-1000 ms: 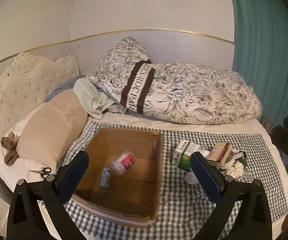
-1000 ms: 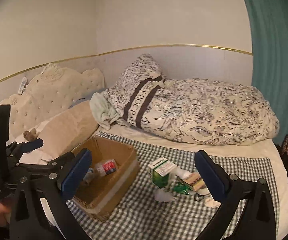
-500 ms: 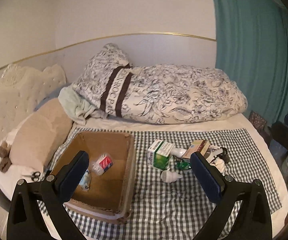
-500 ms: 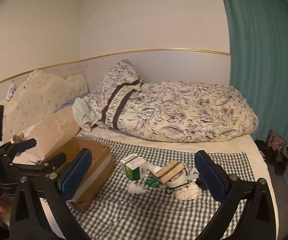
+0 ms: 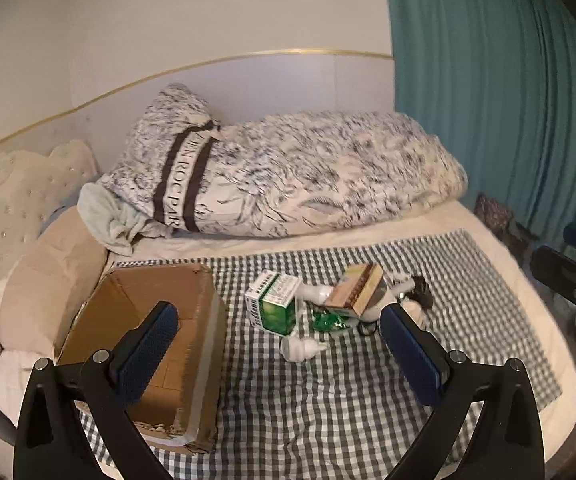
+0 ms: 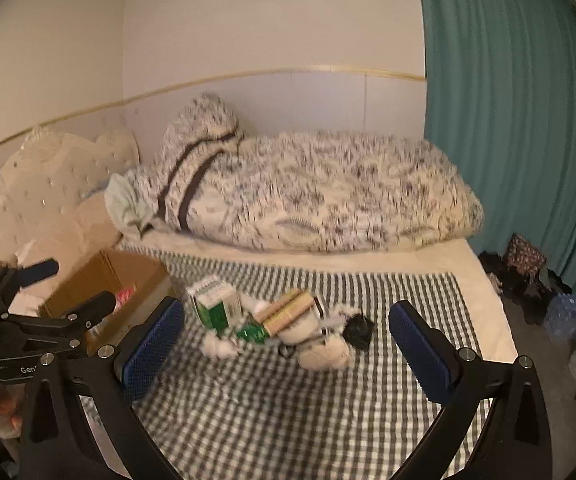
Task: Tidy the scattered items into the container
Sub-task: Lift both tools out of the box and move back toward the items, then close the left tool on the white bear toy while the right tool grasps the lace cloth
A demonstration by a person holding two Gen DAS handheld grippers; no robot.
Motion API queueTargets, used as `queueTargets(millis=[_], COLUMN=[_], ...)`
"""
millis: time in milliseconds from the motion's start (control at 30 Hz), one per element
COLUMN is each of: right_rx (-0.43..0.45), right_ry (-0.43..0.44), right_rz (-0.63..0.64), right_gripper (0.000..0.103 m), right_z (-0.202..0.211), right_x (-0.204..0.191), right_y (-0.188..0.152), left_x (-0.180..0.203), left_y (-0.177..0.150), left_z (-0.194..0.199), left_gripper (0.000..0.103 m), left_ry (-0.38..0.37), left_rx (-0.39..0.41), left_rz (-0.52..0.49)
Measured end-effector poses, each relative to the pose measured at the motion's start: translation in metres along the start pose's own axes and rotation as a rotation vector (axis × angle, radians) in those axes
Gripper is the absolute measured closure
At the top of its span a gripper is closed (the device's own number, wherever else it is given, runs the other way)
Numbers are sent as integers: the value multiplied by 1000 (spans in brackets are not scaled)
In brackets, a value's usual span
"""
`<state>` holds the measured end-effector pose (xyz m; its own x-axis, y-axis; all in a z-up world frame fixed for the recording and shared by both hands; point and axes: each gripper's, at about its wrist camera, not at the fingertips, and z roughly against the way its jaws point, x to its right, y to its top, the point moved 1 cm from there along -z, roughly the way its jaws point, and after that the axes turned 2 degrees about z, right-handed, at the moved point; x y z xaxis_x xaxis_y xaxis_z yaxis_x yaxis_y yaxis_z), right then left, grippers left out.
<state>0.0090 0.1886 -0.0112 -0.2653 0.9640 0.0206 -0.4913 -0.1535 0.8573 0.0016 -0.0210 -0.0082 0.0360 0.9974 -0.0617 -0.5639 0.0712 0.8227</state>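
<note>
A bed [image 5: 427,224] fills the space ahead of both tools, with a floral duvet [image 5: 307,184] bundled along its far side and a checked cloth [image 5: 327,392] spread over the near part. On the cloth, ahead and to the left of the left tool [image 5: 280,352], sits the cardboard box [image 5: 204,344], open at the top; from the right wrist view a red-and-white item [image 6: 125,295] shows inside it. Straight ahead of the left tool, beyond its spread, empty fingers, lies the scattered pile: a green-and-white carton [image 5: 274,308], a tan box [image 5: 357,290] leaning on a white rounded thing, a green wrapper [image 5: 327,320], a small white bottle [image 5: 299,347] nearest the tool, and a black object [image 5: 419,294] at the far right. The right tool [image 6: 288,340] is likewise released and holds nothing, the same pile lying just beyond its fingertips. The picture is blurred.
</note>
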Motion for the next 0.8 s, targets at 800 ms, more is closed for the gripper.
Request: queueTargets(millis=[800], right_rx=[-176], right_ry=[-59], right_rz=[-1], right_gripper=[0], right_z=[-88], right_x=[43], right_y=[-62], left_x=[33], left_y=[-44], left_z=[-99], left_gripper=[0], left_ry=[-92], left_rx=[-173], left_rz=[-25])
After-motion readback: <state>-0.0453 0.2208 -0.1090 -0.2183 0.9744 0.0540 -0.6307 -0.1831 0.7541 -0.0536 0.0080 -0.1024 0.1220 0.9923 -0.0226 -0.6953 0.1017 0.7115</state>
